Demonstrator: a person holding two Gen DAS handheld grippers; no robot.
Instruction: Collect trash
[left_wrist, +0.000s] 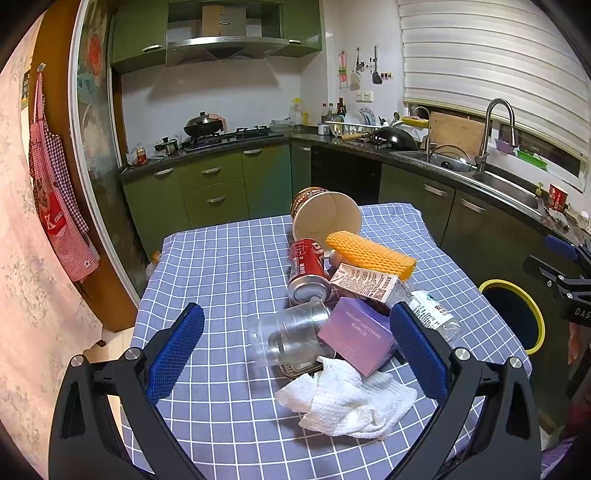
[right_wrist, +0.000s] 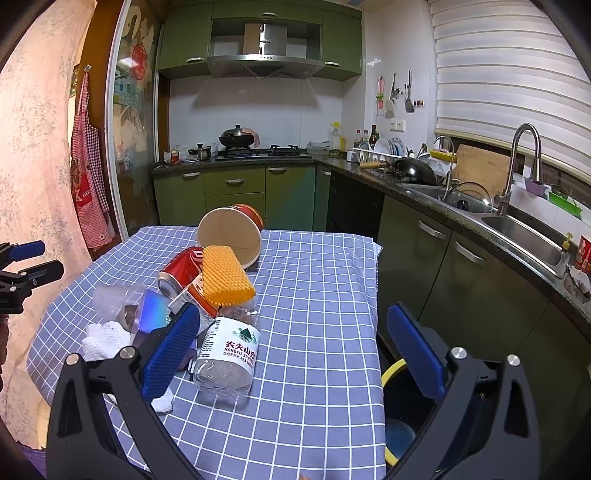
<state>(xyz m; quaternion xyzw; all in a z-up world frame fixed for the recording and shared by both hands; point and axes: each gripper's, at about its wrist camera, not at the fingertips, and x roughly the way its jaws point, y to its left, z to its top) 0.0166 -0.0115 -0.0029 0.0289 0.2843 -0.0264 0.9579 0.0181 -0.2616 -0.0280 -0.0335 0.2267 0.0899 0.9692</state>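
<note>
1. Left gripper (left_wrist: 297, 345) jaws released, spread wide, empty; right gripper (right_wrist: 291, 343) likewise.
2. Trash heaped mid-bench (left_wrist: 229, 258) on checked cloth: crumpled waffle-textured paper towel (left_wrist: 347, 398), clear plastic cup (left_wrist: 291, 336), red can (left_wrist: 308, 271), ribbed yellow foam sleeve (left_wrist: 371, 254), plastic water bottle (right_wrist: 231, 350).

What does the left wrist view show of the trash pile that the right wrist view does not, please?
Only the left wrist view shows the whole white tissue, the clear cup unobstructed, the purple box face and the carton text. Only the right wrist view shows the whole water bottle with its label, lying on the cloth nearest that gripper. Both show the tipped paper cup, the red can, the orange foam net on top, and the yellow-rimmed bin beside the table. Both grippers, left and right, are open.
</note>
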